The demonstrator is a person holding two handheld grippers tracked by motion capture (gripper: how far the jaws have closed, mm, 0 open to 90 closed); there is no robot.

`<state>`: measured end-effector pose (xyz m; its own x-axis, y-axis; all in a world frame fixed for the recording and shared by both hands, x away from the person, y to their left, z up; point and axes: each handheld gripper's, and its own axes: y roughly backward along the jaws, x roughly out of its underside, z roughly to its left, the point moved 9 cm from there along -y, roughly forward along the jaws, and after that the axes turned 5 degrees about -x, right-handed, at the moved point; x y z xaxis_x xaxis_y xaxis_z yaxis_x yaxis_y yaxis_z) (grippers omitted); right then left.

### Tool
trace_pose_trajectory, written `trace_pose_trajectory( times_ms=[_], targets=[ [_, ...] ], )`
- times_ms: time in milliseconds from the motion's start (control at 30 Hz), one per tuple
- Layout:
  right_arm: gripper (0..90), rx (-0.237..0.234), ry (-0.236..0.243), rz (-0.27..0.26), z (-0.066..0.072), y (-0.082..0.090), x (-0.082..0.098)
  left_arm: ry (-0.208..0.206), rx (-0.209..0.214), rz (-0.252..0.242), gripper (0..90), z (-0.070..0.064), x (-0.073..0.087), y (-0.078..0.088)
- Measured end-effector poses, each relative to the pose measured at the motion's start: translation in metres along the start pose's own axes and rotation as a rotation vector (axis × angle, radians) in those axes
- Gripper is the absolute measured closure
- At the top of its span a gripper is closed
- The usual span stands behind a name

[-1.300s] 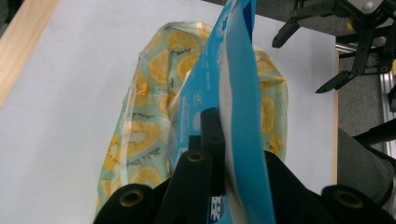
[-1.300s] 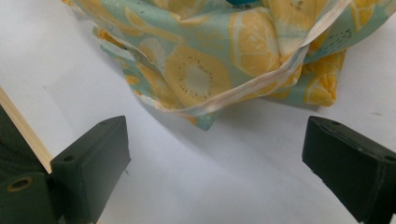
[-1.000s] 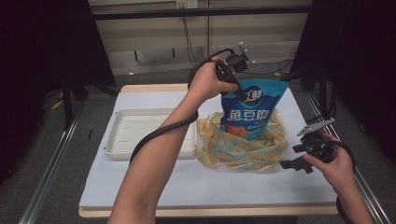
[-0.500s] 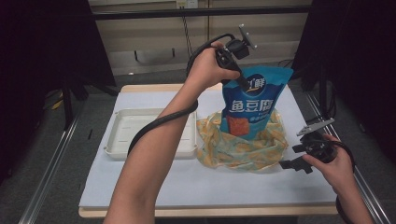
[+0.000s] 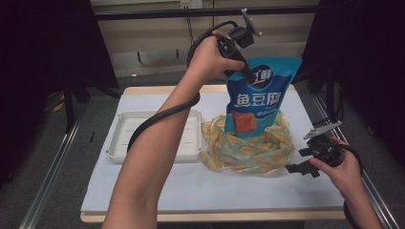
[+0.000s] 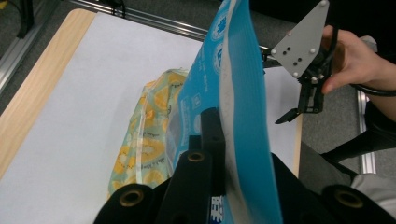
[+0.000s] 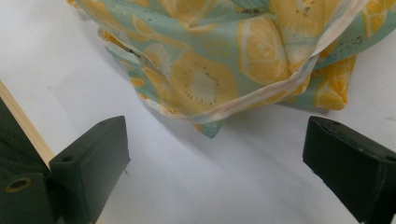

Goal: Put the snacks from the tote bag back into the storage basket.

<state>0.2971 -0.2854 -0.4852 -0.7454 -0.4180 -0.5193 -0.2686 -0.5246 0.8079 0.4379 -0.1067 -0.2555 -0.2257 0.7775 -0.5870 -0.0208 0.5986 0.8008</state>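
Left gripper (image 5: 248,75) raised above the far side of the table (image 5: 143,186), jaws clamped tight on the upper edge of a blue snack pouch (image 5: 258,98). Pouch hanging upright from that grip, lower end still inside the mouth of a lemon-print fabric bag (image 5: 246,148) lying crumpled on the white table cover. In the left gripper view, pouch edge pinched between the black jaws, fabric bag below and beyond. Right gripper (image 5: 298,162) held low at the near right of the table, just beside the fabric bag, jaws spread wide with nothing between them; right gripper view confirming bag hem ahead of the open jaws, not touched. White tray (image 5: 119,143) left of the bag, apart from both grippers.
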Motion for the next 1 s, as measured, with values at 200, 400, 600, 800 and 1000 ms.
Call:
trace_pose_trajectory(
  times_ms=[200, 400, 600, 800, 1000],
  targets=[
    [6.6, 0.003, 0.005, 0.002, 0.000, 0.000, 0.000, 0.009, 0.003, -0.002, 90.0, -0.001, 0.003, 0.011],
    [6.5, 0.005, 0.003, -0.005, 0.000, 0.001, -0.001, 0.021, 0.005, 0.003, 90.0, -0.001, 0.008, 0.020],
    [6.5, 0.012, -0.002, 0.005, 0.001, 0.001, 0.000, 0.051, 0.007, 0.002, 90.0, 0.002, 0.013, 0.030],
    [6.5, 0.011, 0.005, -0.009, 0.000, 0.003, -0.001, 0.054, 0.008, 0.011, 90.0, 0.003, 0.018, 0.035],
    [6.6, 0.017, 0.002, -0.011, -0.001, 0.005, -0.001, 0.069, 0.012, 0.011, 90.0, 0.006, 0.024, 0.041]
  ],
)
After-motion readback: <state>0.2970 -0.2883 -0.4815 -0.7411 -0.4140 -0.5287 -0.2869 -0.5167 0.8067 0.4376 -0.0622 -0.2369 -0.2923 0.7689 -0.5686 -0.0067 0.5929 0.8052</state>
